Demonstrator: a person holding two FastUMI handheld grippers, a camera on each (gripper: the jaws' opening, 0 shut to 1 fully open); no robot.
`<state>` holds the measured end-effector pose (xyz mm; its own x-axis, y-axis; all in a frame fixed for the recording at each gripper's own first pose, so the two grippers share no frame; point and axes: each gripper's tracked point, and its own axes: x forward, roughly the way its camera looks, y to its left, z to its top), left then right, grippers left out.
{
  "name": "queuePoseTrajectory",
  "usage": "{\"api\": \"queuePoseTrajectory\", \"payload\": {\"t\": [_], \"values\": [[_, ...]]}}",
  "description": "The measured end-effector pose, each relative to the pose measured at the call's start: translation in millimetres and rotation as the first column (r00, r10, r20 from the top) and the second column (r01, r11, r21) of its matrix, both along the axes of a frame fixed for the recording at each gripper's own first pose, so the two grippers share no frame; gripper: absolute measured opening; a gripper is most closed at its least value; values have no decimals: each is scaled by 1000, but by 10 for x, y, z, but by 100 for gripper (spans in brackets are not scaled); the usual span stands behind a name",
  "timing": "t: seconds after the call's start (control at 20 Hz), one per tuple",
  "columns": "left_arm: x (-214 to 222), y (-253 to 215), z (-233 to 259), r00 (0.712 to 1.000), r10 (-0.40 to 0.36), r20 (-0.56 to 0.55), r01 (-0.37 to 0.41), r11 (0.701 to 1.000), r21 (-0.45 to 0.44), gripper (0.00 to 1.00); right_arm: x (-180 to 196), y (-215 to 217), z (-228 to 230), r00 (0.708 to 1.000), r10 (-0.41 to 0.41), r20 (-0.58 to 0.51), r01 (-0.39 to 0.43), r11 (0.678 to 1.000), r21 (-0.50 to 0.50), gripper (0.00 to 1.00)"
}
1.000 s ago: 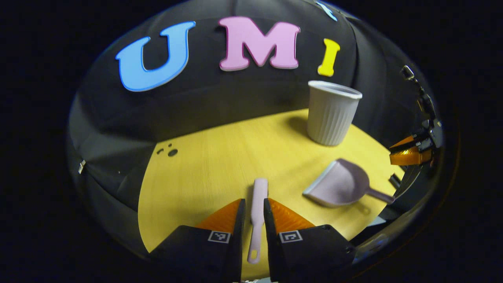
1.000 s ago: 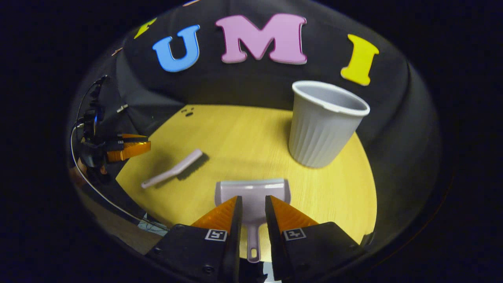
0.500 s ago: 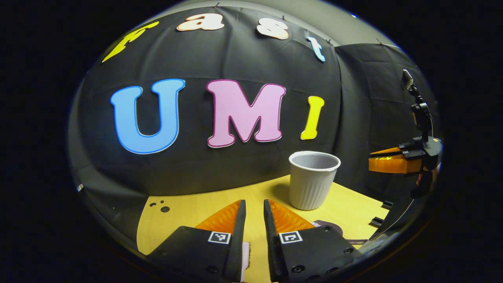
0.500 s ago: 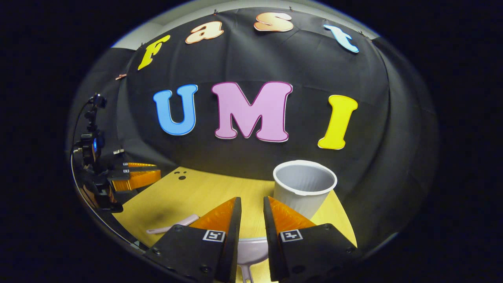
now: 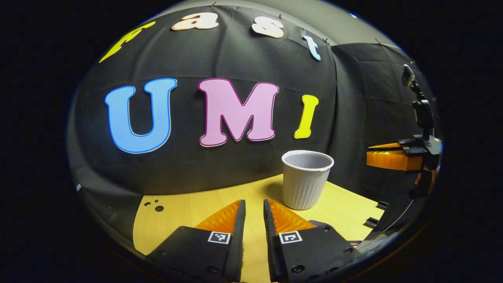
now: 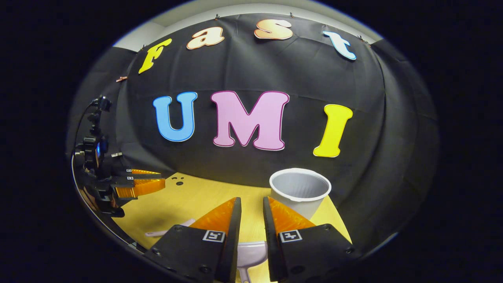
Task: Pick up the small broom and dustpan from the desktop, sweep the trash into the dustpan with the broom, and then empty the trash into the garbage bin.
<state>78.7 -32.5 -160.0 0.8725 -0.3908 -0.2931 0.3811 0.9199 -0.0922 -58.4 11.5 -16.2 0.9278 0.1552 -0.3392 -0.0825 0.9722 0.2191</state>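
Note:
My left gripper (image 5: 254, 201) hangs above the yellow table (image 5: 188, 214), level with the far wall, its fingers almost together and nothing between them. My right gripper (image 6: 251, 198) is held the same way, with a narrow slit between its empty fingers. Below the right gripper lies the lilac dustpan (image 6: 251, 253), its handle pointing back under the fingers. The pink broom (image 6: 159, 233) lies flat on the table to the left. The grey ribbed bin (image 5: 306, 181) (image 6: 300, 190) stands upright at the far right. Dark trash specks (image 5: 157, 207) (image 6: 178, 182) sit at the far left.
The right gripper (image 5: 369, 155) shows at the right edge of the left gripper view, and the left gripper (image 6: 162, 182) at the left edge of the right gripper view. Black cloth walls close the table's far side and both ends.
Both grippers have tilted up from looking down at the table to looking at the wall. Broom and dustpan have slid down under the fingers, still lying on the table.

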Motion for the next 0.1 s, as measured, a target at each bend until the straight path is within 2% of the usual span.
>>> {"api": "queuePoseTrajectory", "payload": {"t": [0.1], "values": [[2,33,-24,1000,8,-7,-8,1000,3,31,38,9,-7,1000,1,-6,-1,1000,8,35]]}}
